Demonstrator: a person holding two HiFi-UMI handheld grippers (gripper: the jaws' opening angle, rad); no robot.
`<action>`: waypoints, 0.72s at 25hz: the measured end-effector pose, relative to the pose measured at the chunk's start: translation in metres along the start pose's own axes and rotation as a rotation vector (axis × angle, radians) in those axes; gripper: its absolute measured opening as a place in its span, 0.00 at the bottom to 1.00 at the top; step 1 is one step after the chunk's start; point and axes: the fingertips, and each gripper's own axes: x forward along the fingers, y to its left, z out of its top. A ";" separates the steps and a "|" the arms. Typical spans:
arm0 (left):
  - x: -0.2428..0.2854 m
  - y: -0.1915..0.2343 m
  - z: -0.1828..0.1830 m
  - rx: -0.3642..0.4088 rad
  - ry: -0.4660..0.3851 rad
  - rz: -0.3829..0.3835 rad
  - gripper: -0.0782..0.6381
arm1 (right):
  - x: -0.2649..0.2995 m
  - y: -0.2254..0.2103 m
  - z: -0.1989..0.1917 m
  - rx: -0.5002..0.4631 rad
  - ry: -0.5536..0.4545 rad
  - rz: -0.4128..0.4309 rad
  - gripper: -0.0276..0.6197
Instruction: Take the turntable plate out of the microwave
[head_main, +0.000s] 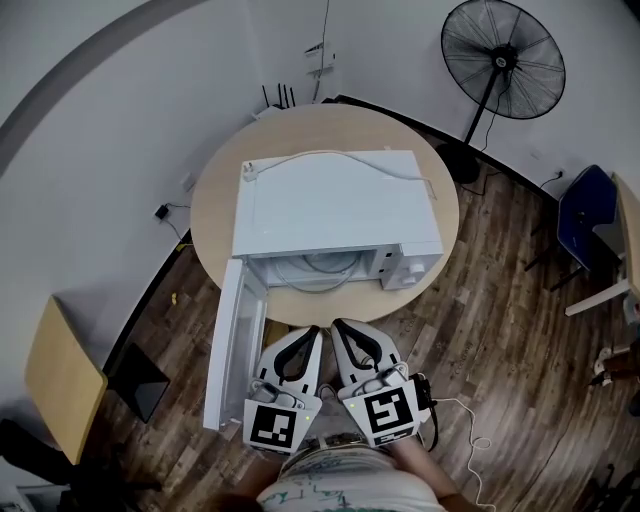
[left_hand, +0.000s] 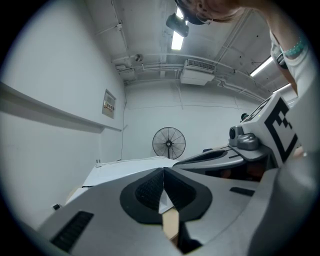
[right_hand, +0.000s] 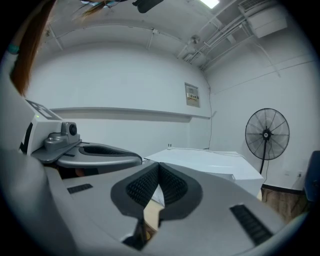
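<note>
The left tool (head_main: 317, 335) and right tool (head_main: 337, 328), grey with ribbed black pads, are both sitting with jaws pressed together and empty, side by side before the boxy white microwave (head_main: 330, 200). The microwave is standing on a round wood-toned table (head_main: 212, 200), its door (head_main: 235, 340) hanging open. The round turntable plate (head_main: 325, 266) is lying inside.

Round table (head_main: 212, 215) on wood floor (head_main: 490, 300). Black fan (head_main: 503, 58) behind the table, to its right. Blue chair (head_main: 585, 215) right of table. Tan desk (head_main: 62, 375) front-left of table.
</note>
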 end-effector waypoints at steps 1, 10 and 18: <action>0.004 0.002 0.001 -0.009 0.000 0.009 0.13 | 0.004 -0.004 0.002 -0.003 -0.003 0.008 0.03; 0.060 0.018 0.021 -0.033 -0.003 0.096 0.13 | 0.038 -0.051 0.018 -0.014 -0.011 0.114 0.03; 0.093 0.028 0.030 -0.047 -0.004 0.164 0.13 | 0.057 -0.079 0.022 -0.056 -0.026 0.189 0.03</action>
